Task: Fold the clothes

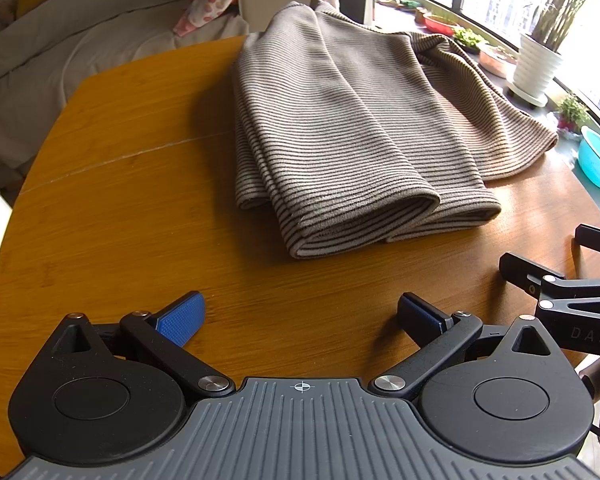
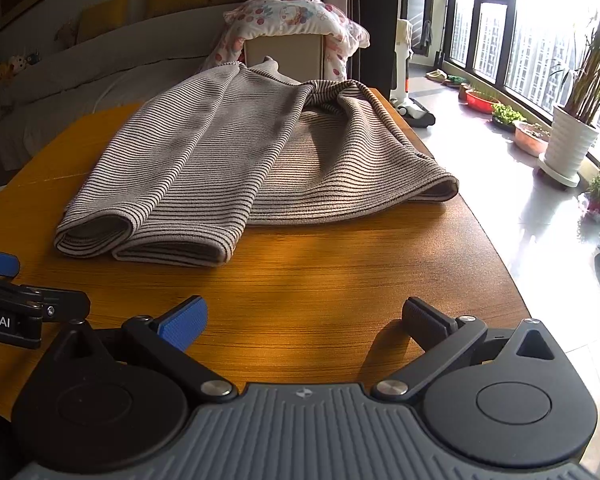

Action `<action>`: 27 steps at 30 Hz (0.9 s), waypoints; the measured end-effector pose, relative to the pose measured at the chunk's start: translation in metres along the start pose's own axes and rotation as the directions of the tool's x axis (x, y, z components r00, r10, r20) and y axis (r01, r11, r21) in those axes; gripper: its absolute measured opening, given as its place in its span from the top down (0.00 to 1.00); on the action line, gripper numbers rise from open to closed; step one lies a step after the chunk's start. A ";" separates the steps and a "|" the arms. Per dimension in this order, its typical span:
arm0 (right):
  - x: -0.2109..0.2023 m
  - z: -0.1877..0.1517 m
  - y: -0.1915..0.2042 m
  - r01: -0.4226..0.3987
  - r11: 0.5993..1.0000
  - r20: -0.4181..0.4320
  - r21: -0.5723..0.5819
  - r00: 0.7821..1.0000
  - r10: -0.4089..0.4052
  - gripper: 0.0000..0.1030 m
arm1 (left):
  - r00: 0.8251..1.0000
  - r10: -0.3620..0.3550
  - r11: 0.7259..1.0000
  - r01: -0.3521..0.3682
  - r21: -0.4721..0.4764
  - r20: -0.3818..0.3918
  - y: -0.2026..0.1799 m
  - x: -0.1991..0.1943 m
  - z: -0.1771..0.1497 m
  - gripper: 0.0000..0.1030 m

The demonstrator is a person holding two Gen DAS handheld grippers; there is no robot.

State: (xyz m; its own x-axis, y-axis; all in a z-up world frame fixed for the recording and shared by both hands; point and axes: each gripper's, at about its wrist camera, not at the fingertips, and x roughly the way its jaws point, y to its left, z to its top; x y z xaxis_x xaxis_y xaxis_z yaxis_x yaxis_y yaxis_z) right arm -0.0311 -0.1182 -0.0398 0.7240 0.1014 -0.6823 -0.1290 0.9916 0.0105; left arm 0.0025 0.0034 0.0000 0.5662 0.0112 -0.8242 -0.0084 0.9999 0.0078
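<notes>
A brown and white striped garment [image 1: 340, 120] [image 2: 228, 160] lies partly folded on the orange wooden table [image 1: 140, 208] [image 2: 340, 272], its two rolled ends toward me. My left gripper [image 1: 300, 314] hovers open over bare wood just short of the garment's near edge, with nothing between its blue pads. My right gripper [image 2: 304, 316] is open too, in front of the garment and apart from it. The right gripper's black fingers [image 1: 556, 280] show at the right of the left wrist view, and the left gripper's finger [image 2: 4, 264] shows at the left of the right wrist view.
A sofa [image 1: 80, 52] with a patterned blanket over a box [image 2: 296, 20] stands behind the table. Along the windows are a white plant pot [image 2: 568, 148], small planters [image 2: 504, 114] and a turquoise basin [image 1: 598, 156]. The table edge falls away to the floor on the right.
</notes>
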 end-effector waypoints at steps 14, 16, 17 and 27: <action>0.000 0.000 -0.002 -0.012 1.000 -0.015 -0.018 1.000 0.012 0.00 | 0.998 -0.038 0.998 0.040 0.055 -0.043 0.005 0.001 0.007 0.00; 0.000 0.000 -0.002 -0.019 1.000 -0.012 -0.019 1.000 0.018 0.00 | 0.997 -0.056 0.997 0.059 0.054 -0.059 0.010 0.001 0.010 0.00; 0.000 0.000 -0.003 -0.024 1.000 -0.010 -0.019 1.000 0.024 0.00 | 0.996 -0.065 0.996 0.069 0.048 -0.065 0.013 0.001 0.012 0.00; -0.005 0.027 -0.016 -0.016 0.999 0.027 -0.049 1.000 0.017 0.00 | 0.962 -0.216 0.968 0.189 0.163 0.167 0.029 -0.028 0.052 0.00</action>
State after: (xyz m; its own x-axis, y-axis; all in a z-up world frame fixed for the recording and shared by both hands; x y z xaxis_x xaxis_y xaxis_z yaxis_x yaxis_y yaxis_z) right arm -0.0145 -0.1326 -0.0166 0.7394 0.1205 -0.6623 -0.1734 0.9848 -0.0143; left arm 0.0293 0.0326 0.0530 0.6840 -0.2050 -0.7001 0.2334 0.9707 -0.0561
